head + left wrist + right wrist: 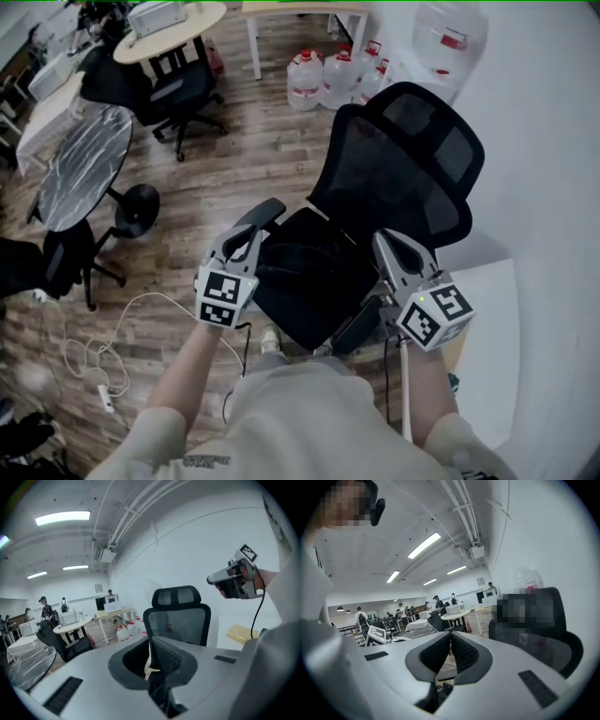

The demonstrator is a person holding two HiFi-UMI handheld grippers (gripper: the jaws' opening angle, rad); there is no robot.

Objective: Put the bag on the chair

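Note:
A black mesh office chair (403, 159) stands in front of me, seen also in the left gripper view (180, 616) and at the right of the right gripper view (543, 639). On its seat lies a dark, flat shape that looks like the bag (305, 267); it is hard to tell apart from the seat. My left gripper (265, 214) hovers over the seat's left side, its jaws shut and empty (151, 644). To the right of the seat, my right gripper (382, 240) is also shut on nothing (451, 637). It shows in the left gripper view too (234, 579).
Water jugs (323, 77) stand behind the chair. A round table with another black chair (178, 94) and a foil-covered table (84, 159) are at the left. A white cable with a power strip (105, 380) lies on the wood floor. A white wall is on the right.

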